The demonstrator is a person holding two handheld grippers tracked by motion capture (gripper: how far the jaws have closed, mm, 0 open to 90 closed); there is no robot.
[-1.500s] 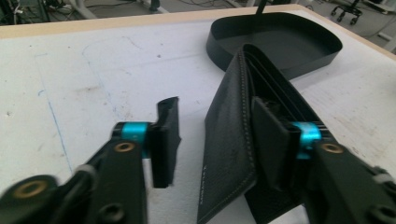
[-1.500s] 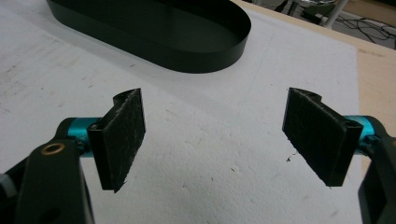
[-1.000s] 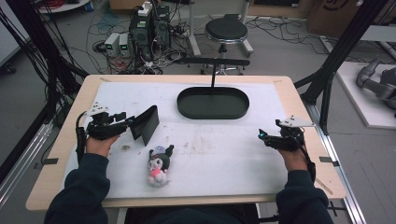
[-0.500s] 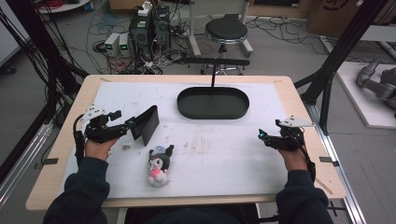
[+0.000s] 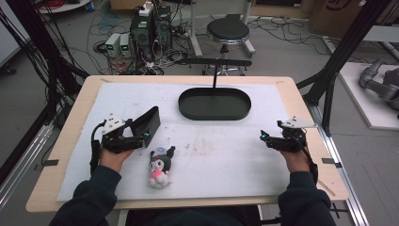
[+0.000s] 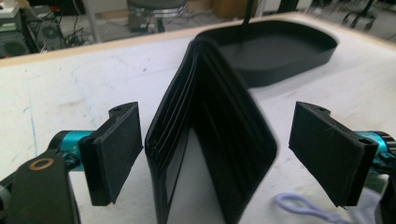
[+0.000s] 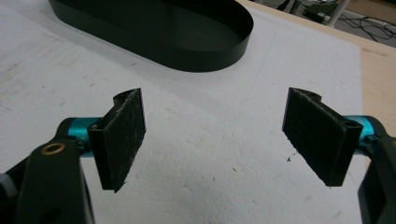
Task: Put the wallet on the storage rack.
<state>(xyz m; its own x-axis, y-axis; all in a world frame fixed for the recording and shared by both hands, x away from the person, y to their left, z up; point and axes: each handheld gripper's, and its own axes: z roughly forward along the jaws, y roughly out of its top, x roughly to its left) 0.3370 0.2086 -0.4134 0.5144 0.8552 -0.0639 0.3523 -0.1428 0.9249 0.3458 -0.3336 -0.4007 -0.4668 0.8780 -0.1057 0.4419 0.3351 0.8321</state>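
Now the left gripper (image 6: 212, 154) has its jaws spread wide, having just been opening, and the black wallet (image 6: 210, 140) stands between them with a clear gap to each pad, so nothing is gripped. A second ago, in the high view, the same gripper sat tight against the wallet's near end; since then the left hand (image 5: 113, 157) has drawn back a little toward the person, and the wallet (image 5: 145, 126) has stayed propped on its edges on the white counter (image 5: 226, 160), half-folded like a tent. Seen along the left jaws, the wallet's open side faces the camera, its card slots showing on the inner left leaf, and its far end reaches toward the black oval tray (image 6: 285, 51) beyond the jaws. Just right of the right-hand jaw lies a pale loop of cord belonging to the small plush toy (image 5: 160, 167). The right gripper (image 7: 215, 140) has not shifted: its jaws are equally wide apart over bare counter, holding nothing, with the tray (image 7: 187, 42) ahead and to the left of them.
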